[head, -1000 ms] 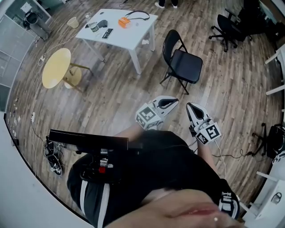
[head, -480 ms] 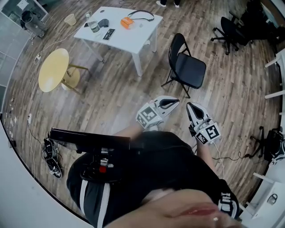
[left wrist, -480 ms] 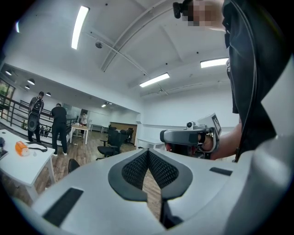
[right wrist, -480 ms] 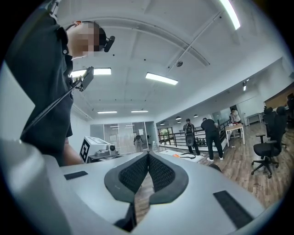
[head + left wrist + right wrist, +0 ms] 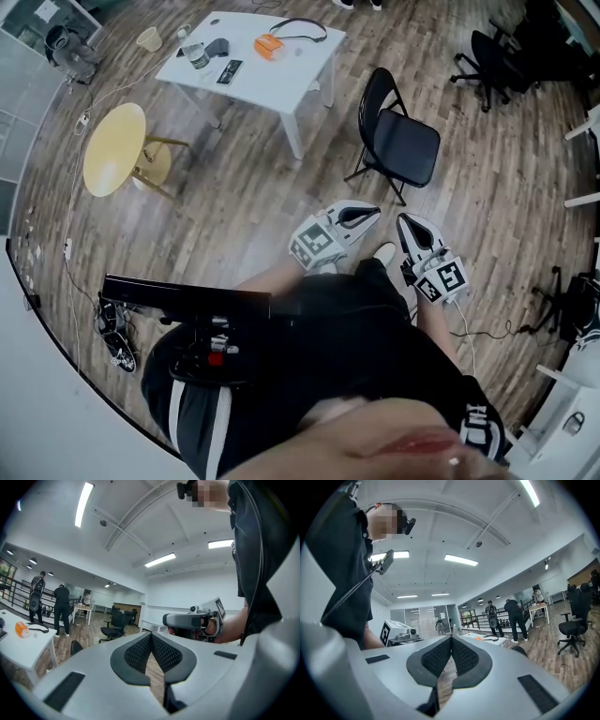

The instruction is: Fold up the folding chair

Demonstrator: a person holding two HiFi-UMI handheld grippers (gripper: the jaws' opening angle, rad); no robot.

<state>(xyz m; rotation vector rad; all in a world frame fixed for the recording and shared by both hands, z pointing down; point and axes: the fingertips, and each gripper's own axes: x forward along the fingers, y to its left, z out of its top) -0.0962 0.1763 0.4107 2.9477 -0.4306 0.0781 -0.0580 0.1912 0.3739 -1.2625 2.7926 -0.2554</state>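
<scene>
The black folding chair (image 5: 401,139) stands unfolded on the wood floor, ahead of both grippers and apart from them. My left gripper (image 5: 367,212) and right gripper (image 5: 405,223) are held side by side in front of the person's body, pointing level toward the chair. Both are shut with nothing between the pads. In the left gripper view the shut jaws (image 5: 151,635) fill the lower frame, and the chair's back (image 5: 75,647) peeks over them at the left. In the right gripper view the shut jaws (image 5: 451,638) hide most of the chair, with only its top (image 5: 518,650) showing.
A white table (image 5: 281,80) with small items stands left of the chair, and a round yellow table (image 5: 112,148) sits further left. Black office chairs (image 5: 489,58) stand at the far right. Cables and shoes (image 5: 111,330) lie by the left wall. People (image 5: 61,607) stand in the distance.
The person has stepped toward the chair with both grippers, so the chair and white table sit a little closer and further right. Both grippers stay shut and empty.
</scene>
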